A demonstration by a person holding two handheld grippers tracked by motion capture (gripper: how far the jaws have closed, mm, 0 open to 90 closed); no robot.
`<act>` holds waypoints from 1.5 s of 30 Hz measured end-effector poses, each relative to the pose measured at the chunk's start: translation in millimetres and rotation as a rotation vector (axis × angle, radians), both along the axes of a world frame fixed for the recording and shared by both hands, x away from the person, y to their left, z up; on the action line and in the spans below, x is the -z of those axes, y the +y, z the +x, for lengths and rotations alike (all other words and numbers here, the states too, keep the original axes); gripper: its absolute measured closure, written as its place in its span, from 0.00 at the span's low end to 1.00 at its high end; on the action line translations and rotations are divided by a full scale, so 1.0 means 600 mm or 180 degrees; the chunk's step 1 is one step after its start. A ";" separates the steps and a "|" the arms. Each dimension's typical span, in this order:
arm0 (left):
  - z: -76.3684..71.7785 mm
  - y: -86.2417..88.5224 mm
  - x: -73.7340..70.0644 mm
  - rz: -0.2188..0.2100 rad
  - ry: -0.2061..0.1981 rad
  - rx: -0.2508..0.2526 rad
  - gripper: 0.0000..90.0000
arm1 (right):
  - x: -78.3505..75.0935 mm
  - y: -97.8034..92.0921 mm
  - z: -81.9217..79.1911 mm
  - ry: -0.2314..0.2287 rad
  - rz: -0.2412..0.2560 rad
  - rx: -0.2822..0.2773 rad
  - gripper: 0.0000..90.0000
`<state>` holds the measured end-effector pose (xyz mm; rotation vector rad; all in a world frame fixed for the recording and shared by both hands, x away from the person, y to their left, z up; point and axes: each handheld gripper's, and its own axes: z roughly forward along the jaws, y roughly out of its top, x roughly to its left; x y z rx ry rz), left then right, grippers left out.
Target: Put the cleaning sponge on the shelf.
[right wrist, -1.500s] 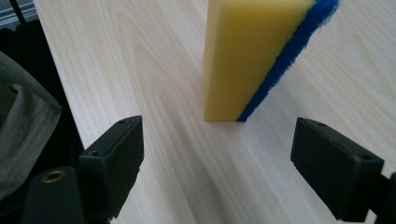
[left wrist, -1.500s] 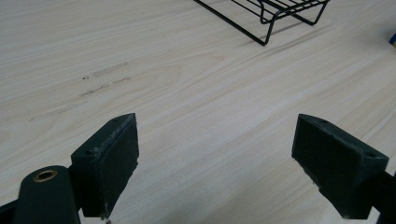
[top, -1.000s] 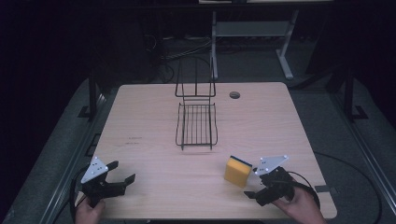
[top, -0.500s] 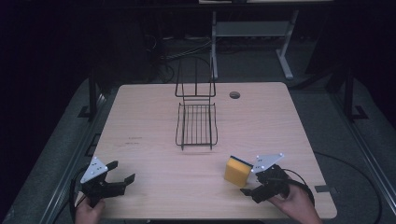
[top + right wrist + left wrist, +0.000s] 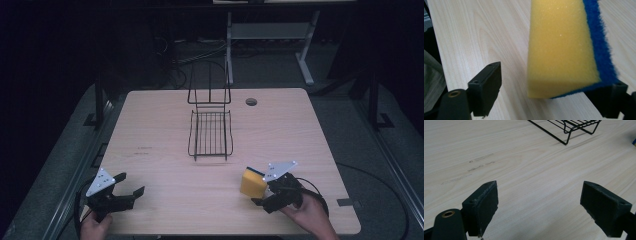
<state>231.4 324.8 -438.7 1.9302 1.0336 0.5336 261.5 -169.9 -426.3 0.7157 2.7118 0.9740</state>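
Spread wide, the right gripper [image 5: 549, 100] brackets a yellow sponge [image 5: 561, 50] on the table [image 5: 165, 150] near the front edge, one jaw against its blue side, the other clear. Left gripper [image 5: 122, 192] idles agape. Nothing sits in the wire rack [image 5: 210, 132] beyond; grasp and carry likely remain.

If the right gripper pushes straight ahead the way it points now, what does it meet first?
The sponge: it already sits between the open jaws of the right gripper, blue side against one jaw, a gap at the other. Beyond it, bare table.
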 end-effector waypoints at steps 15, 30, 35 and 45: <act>0.000 -0.001 0.000 -0.0001 -0.0001 0.0005 0.16 | 0.003 0.008 0.012 0.0004 -0.0034 0.0024 0.25; 0.000 0.000 -0.001 0.0002 -0.0006 0.0007 0.16 | 0.000 0.013 0.019 0.0014 -0.0069 0.0001 0.38; 0.000 0.000 0.000 -0.0005 -0.0002 0.0005 0.16 | -0.002 0.012 0.020 0.0015 -0.0090 -0.0019 0.45; 0.000 0.001 -0.001 -0.0001 -0.0009 0.0005 0.16 | -0.011 0.012 0.022 0.0014 -0.0117 -0.0125 0.62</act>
